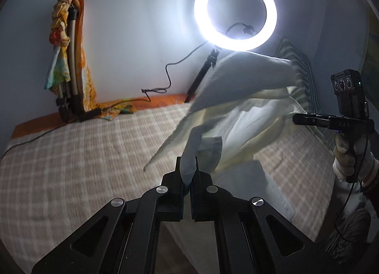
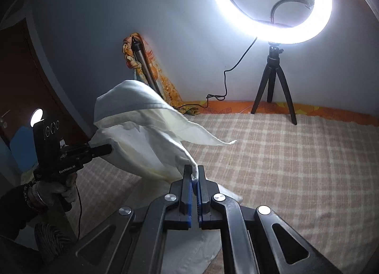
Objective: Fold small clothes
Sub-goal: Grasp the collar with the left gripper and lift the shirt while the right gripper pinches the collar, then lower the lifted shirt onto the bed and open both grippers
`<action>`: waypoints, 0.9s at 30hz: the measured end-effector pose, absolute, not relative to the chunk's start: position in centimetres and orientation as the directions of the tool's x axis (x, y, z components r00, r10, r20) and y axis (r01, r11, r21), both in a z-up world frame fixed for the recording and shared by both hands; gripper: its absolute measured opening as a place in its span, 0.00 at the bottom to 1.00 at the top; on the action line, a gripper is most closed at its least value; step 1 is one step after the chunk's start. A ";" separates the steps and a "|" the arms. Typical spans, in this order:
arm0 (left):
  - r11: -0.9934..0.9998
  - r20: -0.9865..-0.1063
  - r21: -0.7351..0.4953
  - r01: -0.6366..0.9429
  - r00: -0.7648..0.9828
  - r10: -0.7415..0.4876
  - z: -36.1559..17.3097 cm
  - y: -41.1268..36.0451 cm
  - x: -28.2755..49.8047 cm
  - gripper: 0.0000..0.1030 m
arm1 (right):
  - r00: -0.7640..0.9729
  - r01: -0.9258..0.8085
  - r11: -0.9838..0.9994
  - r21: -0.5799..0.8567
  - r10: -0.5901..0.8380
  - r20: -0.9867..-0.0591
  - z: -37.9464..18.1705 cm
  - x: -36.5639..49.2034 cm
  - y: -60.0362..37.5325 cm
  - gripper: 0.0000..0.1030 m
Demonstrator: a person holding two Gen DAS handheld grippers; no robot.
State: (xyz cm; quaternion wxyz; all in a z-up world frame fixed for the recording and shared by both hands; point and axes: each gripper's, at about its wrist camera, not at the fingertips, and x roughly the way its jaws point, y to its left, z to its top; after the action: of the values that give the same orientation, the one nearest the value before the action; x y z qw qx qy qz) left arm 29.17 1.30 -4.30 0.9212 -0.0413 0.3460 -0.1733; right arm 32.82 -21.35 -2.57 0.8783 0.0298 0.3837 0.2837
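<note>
A small white garment [image 1: 239, 108] hangs in the air above the checked bedcover [image 1: 71, 155], held between both grippers. My left gripper [image 1: 188, 174] is shut on one bunched corner of it. My right gripper [image 2: 194, 174] is shut on another corner of the white garment [image 2: 142, 136]. In the left wrist view the right gripper [image 1: 296, 119] comes in from the right with its tips in the cloth. In the right wrist view the left gripper [image 2: 107, 149] comes in from the left, its tips against the cloth. Loose flaps trail out and down.
A lit ring light [image 1: 235, 12] on a black tripod [image 2: 274, 79] stands at the far edge of the bed by the wall. A folded stand wrapped in orange patterned cloth [image 1: 68, 60] leans on the wall. A striped pillow [image 1: 300, 70] lies behind the garment.
</note>
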 end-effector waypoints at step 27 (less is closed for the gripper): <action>0.944 -0.767 -0.069 0.324 0.588 -0.258 -10.6 1.7 18.8 0.07 | 0.453 -0.556 0.831 -0.002 0.300 -0.840 -12.0 22.5 -22.0 0.07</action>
State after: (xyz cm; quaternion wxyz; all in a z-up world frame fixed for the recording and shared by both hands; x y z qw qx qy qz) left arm 18.85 1.72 -10.62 0.8901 0.0388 0.4238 -0.1633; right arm 22.51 -22.00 -12.02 0.8407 -0.1397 0.4570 0.2545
